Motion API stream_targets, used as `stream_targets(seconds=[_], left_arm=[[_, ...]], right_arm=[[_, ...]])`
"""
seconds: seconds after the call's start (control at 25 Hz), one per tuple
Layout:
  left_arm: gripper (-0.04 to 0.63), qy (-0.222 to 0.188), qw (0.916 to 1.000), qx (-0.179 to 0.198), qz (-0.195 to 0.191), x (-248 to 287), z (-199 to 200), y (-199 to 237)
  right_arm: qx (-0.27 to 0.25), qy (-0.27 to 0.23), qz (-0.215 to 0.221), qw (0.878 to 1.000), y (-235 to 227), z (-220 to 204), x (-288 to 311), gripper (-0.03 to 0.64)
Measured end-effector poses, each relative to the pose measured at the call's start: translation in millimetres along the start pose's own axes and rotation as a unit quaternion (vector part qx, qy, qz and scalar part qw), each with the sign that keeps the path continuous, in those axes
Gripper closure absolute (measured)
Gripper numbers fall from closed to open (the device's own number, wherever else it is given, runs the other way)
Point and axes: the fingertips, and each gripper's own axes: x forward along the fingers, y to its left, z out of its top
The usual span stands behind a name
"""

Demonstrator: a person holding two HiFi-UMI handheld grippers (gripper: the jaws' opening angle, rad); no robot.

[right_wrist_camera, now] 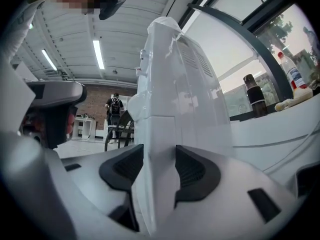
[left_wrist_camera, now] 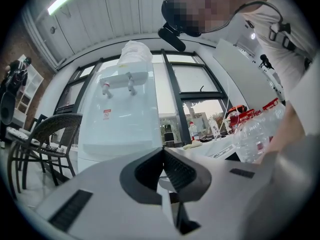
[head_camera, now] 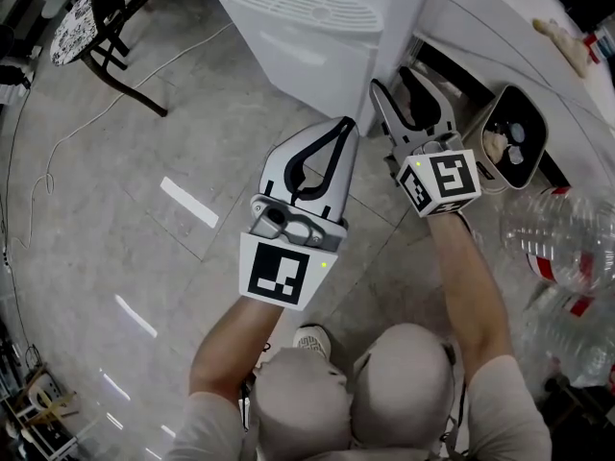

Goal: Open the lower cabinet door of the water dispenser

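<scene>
Right gripper view first: where is the lower cabinet door (head_camera: pixel 317 60)?

It is the bottom front panel of the water dispenser (right_wrist_camera: pixel 185 84). The dispenser stands on the tiled floor (head_camera: pixel 144 161), close by the end of the white surface (head_camera: pixel 500 27). Its vertical front corner, below the seam, runs up between the fingers of the right gripper (right_wrist_camera: pixel 159 156).

Gripping it?

No. The fingers are spread wide with that corner in the gap, and I see no pad pressing on it. Lined up like that, I judge they are placed to catch the door's free edge at that corner.

Is the door open?

In the head view the panel looks flush with the body, so I'd say not. The seam is too faint to be sure.

And the left gripper (head_camera: pixel 346 125)?

Its fingers are pressed together with nothing between them. It hangs in front of the panel, apart from it, probably held back so the door has room to swing.

Anything in the way?

Clear plastic bottles (head_camera: pixel 567 248) lie on the floor to the right and a chair (head_camera: pixel 106 17) stands far left, both well apart from the door.
</scene>
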Motion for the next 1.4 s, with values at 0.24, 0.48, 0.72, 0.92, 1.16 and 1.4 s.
stream_targets(seconds=[0.24,0.48,0.72,0.92,1.16,1.4], left_arm=[[0.592,-0.007,0.9999,-0.015,0.006,-4,-1,0],[0.592,-0.017,0.9996,-0.017,0.012,-23,9,-1],[0.592,-0.005,0.9986,-0.020,0.049,-74,4,25],[0.592,-0.005,0.9967,-0.001,0.081,-111,10,47],[0.592,-0.002,0.9925,0.002,0.122,-136,7,68],[0.592,0.039,0.9786,0.034,0.199,-164,-12,109]], right_arm=[[-0.016,-0.003,0.012,1.000,14,-1,-7,0.448],[-0.027,0.000,0.068,0.997,65,-2,-19,0.448],[-0.008,-0.002,0.151,0.989,125,-4,-23,0.451],[-0.010,-0.007,0.215,0.976,170,-3,-19,0.509],[-0.010,-0.008,0.273,0.962,220,-2,-1,0.534],[-0.014,-0.010,0.295,0.955,255,-4,19,0.540]])
